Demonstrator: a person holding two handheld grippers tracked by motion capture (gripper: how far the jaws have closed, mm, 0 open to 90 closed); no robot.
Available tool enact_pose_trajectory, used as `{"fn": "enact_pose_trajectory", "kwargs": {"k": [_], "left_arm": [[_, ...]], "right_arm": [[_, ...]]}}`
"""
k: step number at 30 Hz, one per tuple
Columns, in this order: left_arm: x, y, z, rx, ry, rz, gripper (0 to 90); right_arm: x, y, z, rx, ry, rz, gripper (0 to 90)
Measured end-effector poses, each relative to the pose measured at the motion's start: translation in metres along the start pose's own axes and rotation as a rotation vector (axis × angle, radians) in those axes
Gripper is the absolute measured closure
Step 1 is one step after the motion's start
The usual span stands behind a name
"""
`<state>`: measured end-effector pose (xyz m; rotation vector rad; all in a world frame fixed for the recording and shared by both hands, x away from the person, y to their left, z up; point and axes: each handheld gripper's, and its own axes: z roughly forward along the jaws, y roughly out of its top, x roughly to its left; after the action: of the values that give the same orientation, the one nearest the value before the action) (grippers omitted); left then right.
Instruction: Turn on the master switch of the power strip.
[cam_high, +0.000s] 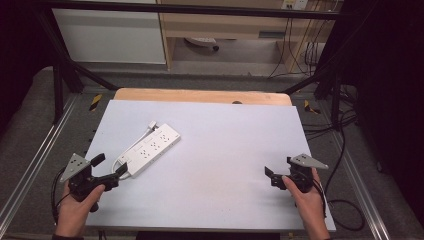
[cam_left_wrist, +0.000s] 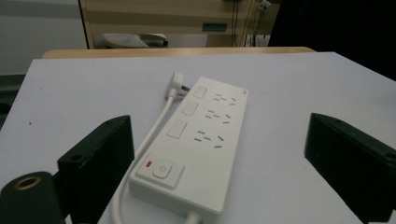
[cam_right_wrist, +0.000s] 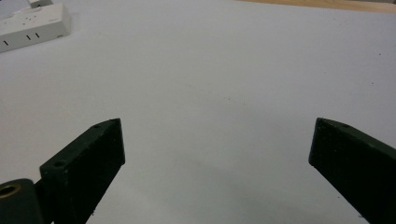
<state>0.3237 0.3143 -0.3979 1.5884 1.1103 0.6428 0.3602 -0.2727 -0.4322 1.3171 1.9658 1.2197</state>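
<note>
The left black tongs (cam_high: 110, 167) are spread wide at the near left corner of the desk, holding nothing. They point at the long white plastic power strip (cam_high: 150, 149), which lies just beyond their tips. The strip lies at a slant on the left half of the pale grey desk (cam_high: 225, 150). Its white cord (cam_left_wrist: 154, 128) loops along one side, and the white plug (cam_left_wrist: 176, 86) rests by the far end. The right black tongs (cam_high: 278, 171) are also spread wide, holding nothing, near the right edge, well apart from the strip.
</note>
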Motion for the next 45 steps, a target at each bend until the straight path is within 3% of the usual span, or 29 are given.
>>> {"fn": "enact_pose_trajectory", "kwargs": {"k": [17, 35, 45], "left_arm": [[-0.003, 0.010, 0.007, -0.044, -0.019, -0.005, 8.0], [-0.006, 0.030, 0.032, -0.037, -0.035, 0.027, 7.8], [-0.003, 0.034, 0.044, -0.036, -0.032, 0.024, 9.3]], "right_arm": [[0.002, 0.000, 0.000, -0.003, 0.021, -0.010, 3.6], [0.003, 0.000, 0.000, -0.009, 0.032, -0.016, 3.4], [0.003, 0.000, 0.000, -0.008, 0.030, -0.018, 3.5]]}}
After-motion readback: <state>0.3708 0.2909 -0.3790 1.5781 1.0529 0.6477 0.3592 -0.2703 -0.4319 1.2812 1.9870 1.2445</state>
